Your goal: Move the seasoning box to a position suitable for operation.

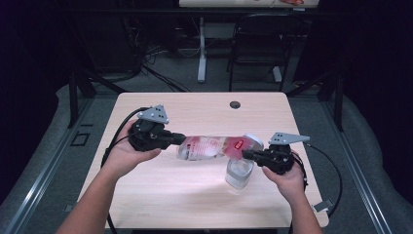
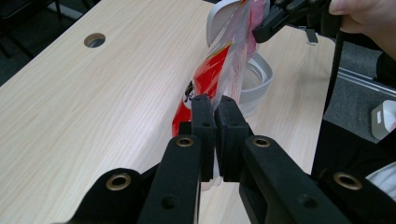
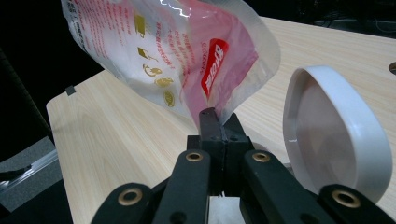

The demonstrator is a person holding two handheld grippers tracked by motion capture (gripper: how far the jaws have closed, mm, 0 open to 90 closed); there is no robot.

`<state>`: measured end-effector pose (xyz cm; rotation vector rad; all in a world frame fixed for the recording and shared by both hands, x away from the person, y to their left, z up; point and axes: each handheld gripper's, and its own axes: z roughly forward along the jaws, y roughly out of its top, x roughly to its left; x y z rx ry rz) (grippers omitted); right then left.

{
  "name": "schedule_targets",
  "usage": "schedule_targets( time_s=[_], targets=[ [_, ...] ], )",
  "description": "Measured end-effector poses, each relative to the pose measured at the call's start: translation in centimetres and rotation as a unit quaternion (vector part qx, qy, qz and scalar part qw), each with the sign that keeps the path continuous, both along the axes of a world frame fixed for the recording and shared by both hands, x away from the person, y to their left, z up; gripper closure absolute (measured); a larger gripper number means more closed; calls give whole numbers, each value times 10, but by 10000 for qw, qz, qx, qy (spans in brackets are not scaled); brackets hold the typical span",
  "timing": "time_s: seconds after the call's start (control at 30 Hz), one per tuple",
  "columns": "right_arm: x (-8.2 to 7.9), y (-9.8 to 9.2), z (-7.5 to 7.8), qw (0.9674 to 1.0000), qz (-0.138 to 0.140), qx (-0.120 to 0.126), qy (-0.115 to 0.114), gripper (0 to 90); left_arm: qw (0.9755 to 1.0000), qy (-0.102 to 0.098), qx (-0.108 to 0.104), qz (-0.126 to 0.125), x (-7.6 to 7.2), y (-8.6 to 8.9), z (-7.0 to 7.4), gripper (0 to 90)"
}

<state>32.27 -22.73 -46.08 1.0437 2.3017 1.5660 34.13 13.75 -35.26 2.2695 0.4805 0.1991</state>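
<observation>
A clear plastic bag (image 1: 214,146) with red and white print hangs stretched between my two grippers above the wooden table (image 1: 195,195). My left gripper (image 1: 176,140) is shut on the bag's left end, and in the left gripper view its pads (image 2: 204,112) pinch the bag (image 2: 224,65). At the other end my right gripper (image 1: 247,155) is shut on a corner; the right gripper view shows its jaws (image 3: 217,117) closed on the bag (image 3: 177,51). Under that end stands a clear container (image 1: 238,173) with its white lid (image 3: 336,135) tipped up open.
A round cable hole (image 1: 235,104) sits near the table's far edge. A black chair (image 1: 263,44) and another table's leg (image 1: 201,53) stand beyond it. Cables trail from both grippers over the table's sides.
</observation>
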Motion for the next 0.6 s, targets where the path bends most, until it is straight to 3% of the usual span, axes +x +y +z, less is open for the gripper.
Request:
schedule_targets(
  time_s=[0.2,0.6],
  targets=[
    [0,-1,0,10000,1,9,19,900,9997,-162,157,0,-1,-5,5,887],
    [0,-1,1,10000,18,31,29,900,9992,-264,286,-24,-1,-11,12,899]
  ],
)
